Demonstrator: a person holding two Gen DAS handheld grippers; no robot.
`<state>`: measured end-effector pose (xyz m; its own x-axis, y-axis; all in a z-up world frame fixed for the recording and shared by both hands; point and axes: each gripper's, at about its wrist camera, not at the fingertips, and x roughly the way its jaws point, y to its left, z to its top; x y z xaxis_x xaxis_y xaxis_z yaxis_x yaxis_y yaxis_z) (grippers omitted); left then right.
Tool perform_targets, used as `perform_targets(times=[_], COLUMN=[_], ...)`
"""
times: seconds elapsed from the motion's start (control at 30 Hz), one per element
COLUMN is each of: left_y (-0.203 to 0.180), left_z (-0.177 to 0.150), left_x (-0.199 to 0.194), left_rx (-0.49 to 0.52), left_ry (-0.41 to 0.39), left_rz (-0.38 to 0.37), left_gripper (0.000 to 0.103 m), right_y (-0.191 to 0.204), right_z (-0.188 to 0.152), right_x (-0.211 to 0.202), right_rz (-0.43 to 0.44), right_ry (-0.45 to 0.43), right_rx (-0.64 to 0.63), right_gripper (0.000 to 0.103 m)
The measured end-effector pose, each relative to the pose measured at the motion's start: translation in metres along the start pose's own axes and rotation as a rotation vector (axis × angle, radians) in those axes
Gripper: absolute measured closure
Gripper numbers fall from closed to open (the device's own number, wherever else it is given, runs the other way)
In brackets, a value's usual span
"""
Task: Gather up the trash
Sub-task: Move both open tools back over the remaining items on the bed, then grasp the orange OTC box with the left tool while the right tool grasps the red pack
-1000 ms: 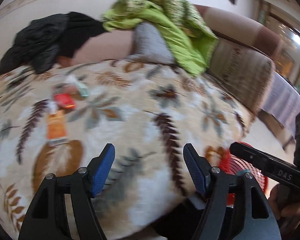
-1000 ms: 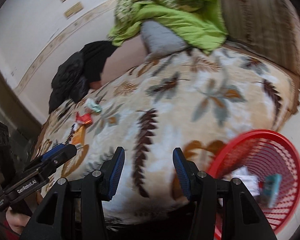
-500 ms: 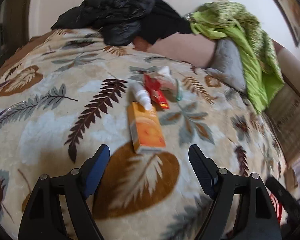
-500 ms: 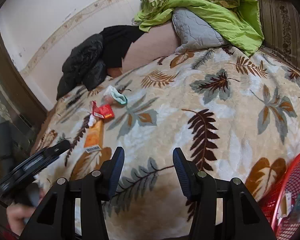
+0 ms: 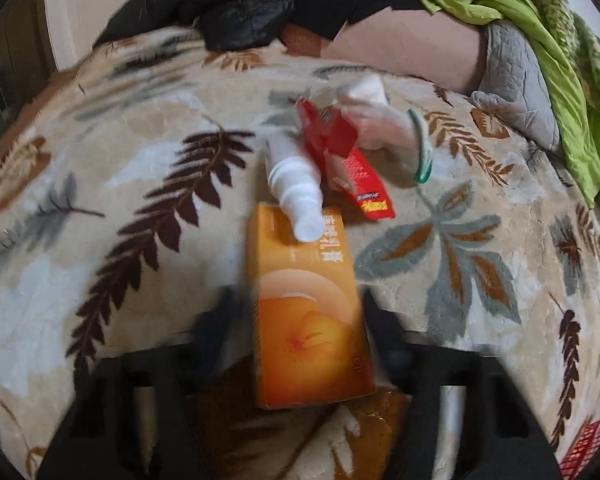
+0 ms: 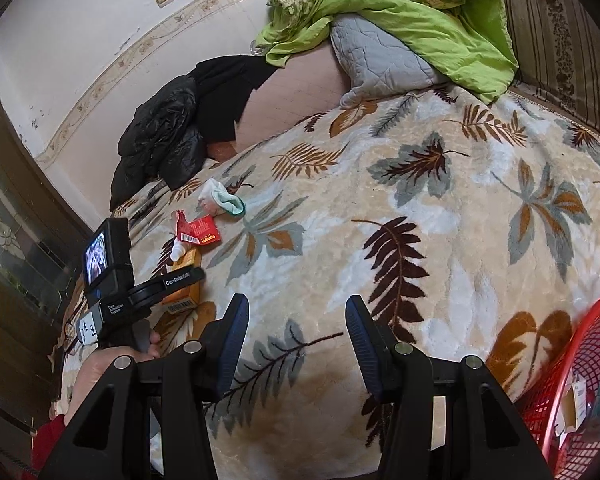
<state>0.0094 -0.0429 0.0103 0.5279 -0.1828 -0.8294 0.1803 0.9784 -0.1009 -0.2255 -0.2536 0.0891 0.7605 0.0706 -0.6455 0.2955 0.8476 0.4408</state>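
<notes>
An orange box (image 5: 308,312) lies on the leaf-patterned blanket (image 5: 480,264). My left gripper (image 5: 300,320) is open, its blurred jaws on either side of the box's near half. A white bottle (image 5: 296,188) rests on the box's far end, with a red wrapper (image 5: 348,160) and a white-green sock (image 5: 396,132) behind it. In the right wrist view the box (image 6: 184,280), bottle (image 6: 177,250), wrapper (image 6: 198,232) and sock (image 6: 224,200) lie at left. My right gripper (image 6: 296,332) is open and empty over the blanket. A red basket (image 6: 580,392) holding some trash sits at lower right.
A black jacket (image 6: 168,136), a grey pillow (image 6: 380,60) and a green quilt (image 6: 400,12) lie at the far side of the bed. The basket's edge shows in the left wrist view (image 5: 588,444). A dark cabinet (image 6: 16,240) stands at left.
My left gripper swung left from the basket side and advanced to the trash pile; its jaws now straddle the orange box. My right gripper turned away from the basket toward the bed.
</notes>
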Motion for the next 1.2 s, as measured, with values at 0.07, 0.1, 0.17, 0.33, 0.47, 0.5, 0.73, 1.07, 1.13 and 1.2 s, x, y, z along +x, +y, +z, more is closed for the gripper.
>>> perform_targets(times=[0.07,0.1,0.17,0.33,0.47,0.5,0.73,1.07,1.13,1.2], left_y=[0.006,0.010,0.017,0.048,0.070,0.075,0.107,0.140,0.144,0.145], left_z=[-0.002,-0.005,-0.009,-0.030,-0.034,-0.033,-0.018,-0.006,-0.004,-0.002], left_x=[-0.006,-0.010,-0.017,-0.053,-0.080,-0.084,-0.090,-0.092,-0.090,-0.088], left_rx=[0.004,0.000,-0.006,-0.015,-0.015,-0.010,-0.085,-0.141,-0.148,-0.153], left_ry=[-0.011,-0.011,-0.011,-0.034,-0.101,-0.122,-0.179,-0.199,-0.194,-0.191], left_rz=[-0.013,-0.028,-0.047,-0.128,-0.123,-0.097,-0.027,-0.004,-0.008,-0.015], left_gripper=[0.053,0.053,0.053,0.053,0.053,0.053,0.053,0.053,0.053,0.053], right_y=[0.001,0.002,0.008,0.024,0.046,0.052,0.127,0.209,0.214,0.215], right_z=[0.000,0.000,-0.002,-0.006,-0.002,0.000,0.025,0.032,0.035,0.038], right_x=[0.002,0.003,0.007,0.016,0.039,0.044,0.088,0.198,0.215,0.233], right_rz=[0.008,0.014,0.031,0.081,0.130,0.138,0.168,0.095,0.079,0.031], right_ry=[0.004,0.007,0.019,0.052,0.118,0.123,0.110,0.128,0.133,0.134], right_rx=[0.006,0.007,0.001,-0.047,-0.096,-0.108,-0.266,-0.416,-0.416,-0.420], right_gripper=[0.048,0.048,0.048,0.048,0.048,0.048,0.048,0.048,0.050,0.057])
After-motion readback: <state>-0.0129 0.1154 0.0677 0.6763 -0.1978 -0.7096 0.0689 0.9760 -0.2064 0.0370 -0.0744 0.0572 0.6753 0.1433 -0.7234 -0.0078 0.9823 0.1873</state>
